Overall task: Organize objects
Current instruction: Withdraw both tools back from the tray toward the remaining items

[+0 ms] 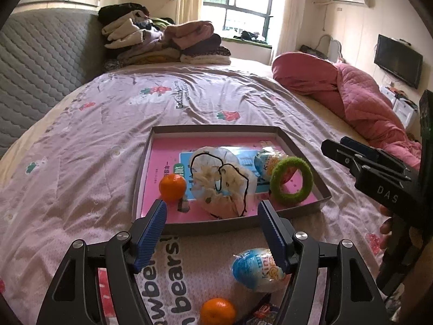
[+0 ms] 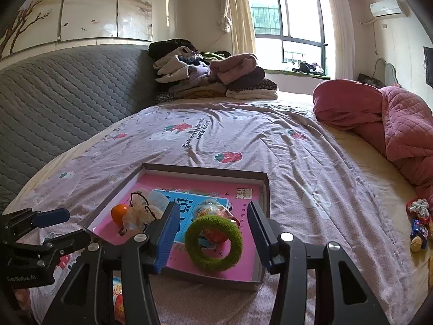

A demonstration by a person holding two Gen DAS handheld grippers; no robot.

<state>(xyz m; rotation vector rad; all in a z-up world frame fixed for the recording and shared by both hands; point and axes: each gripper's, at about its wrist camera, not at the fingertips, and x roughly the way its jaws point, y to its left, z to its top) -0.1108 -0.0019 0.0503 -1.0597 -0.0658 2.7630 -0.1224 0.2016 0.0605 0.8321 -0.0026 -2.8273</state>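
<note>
Fingers of both grippers stand apart (holding nothing), the left's over a wrapped egg.

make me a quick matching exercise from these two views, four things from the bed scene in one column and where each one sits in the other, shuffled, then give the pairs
Things:
1. green fuzzy ring
2. drawstring pouch
3. blue-wrapped egg near the left tongs
4. pile of folded clothes

Places:
A. at the far end of the bed, by the headboard
B. in the shallow box, at its right side, leaning on another wrapped egg
C. on the bedsheet, outside the box, on its near side
D. in the middle of the box, beside an orange

Pairs: 1-B, 2-D, 3-C, 4-A
</note>
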